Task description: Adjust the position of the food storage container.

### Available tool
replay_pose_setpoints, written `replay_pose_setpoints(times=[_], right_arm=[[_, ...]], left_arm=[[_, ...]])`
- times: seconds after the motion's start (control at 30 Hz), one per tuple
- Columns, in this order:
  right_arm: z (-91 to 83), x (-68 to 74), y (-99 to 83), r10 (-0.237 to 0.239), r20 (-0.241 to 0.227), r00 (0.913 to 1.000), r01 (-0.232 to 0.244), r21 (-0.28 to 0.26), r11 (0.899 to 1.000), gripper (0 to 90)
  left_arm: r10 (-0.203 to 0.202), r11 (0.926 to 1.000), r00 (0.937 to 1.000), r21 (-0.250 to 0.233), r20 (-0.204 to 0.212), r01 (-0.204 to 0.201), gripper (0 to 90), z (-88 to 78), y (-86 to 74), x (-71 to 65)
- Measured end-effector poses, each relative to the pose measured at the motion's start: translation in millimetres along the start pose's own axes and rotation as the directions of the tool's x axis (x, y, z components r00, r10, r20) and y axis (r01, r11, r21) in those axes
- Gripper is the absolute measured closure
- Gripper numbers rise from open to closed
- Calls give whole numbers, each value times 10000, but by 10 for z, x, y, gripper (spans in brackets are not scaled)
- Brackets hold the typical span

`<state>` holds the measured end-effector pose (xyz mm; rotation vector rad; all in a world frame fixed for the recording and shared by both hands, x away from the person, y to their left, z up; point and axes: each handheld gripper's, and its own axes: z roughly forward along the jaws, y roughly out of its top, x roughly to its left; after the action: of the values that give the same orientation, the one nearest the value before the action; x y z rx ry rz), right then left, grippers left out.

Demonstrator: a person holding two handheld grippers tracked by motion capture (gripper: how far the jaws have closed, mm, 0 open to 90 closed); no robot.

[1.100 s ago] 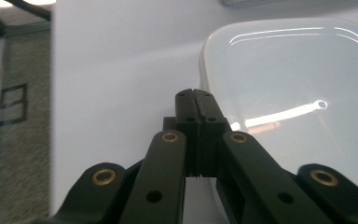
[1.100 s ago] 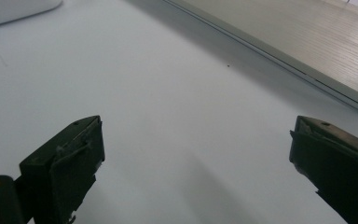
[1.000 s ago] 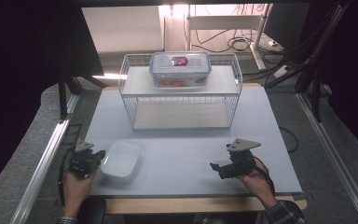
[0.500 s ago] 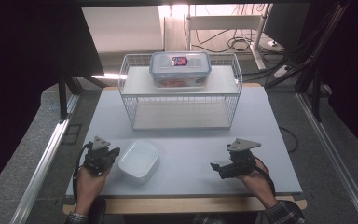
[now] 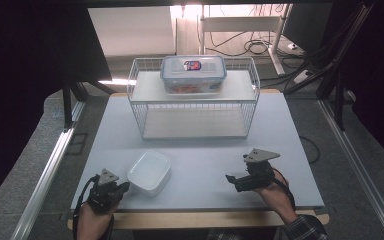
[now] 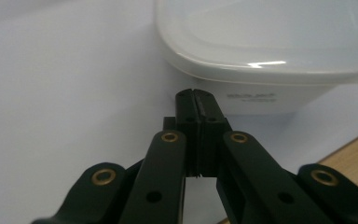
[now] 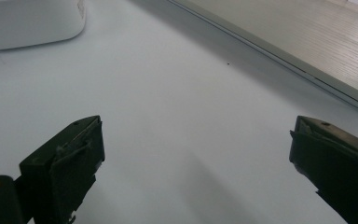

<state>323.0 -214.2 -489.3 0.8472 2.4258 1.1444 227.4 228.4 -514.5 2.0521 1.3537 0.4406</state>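
Observation:
A shallow white container (image 5: pixel 149 172) with a white lid lies on the grey table (image 5: pixel 195 150) near the front left. My left gripper (image 5: pixel 123 185) sits just left of it and nearer the front edge, jaws shut with nothing between them. In the left gripper view the closed tips (image 6: pixel 196 96) point at the white container's (image 6: pixel 265 51) side wall, very close to it; I cannot tell if they touch. My right gripper (image 5: pixel 231 180) rests at the front right, pointing left, open and holding nothing. In the right gripper view, the right gripper (image 7: pixel 196 158) has bare table between its jaws.
A white wire rack (image 5: pixel 195 102) stands at the back middle of the table, with a clear lidded food box (image 5: pixel 193 74) on its top shelf. Its lower shelf (image 7: pixel 307 46) is bare. The white container (image 7: pixel 28 23) lies far off the right gripper. The table's wooden front edge (image 5: pixel 200 217) runs just behind both hands.
The white container slid to the right with the shut left gripper behind it. The left gripper then drew back toward the front edge. The right gripper stayed put.

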Motion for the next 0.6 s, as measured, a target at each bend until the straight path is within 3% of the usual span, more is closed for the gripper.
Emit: replay_pose_setpoints(times=[0.2,0.33,0.6], right_arm=[[31,0,1,89,-90,9999,-88,49,9999,39],[50,-4,12,389,-219,9990,-388,22,9992,43],[119,-8,20,901,-259,9956,-895,228,9957,9]], left_arm=[[57,10000,9998,-14,-215,-58,897,91,83,-5],[172,9999,9995,-15,-269,-172,884,185,177,1],[172,9998,9990,-37,-418,-173,884,394,398,115]])
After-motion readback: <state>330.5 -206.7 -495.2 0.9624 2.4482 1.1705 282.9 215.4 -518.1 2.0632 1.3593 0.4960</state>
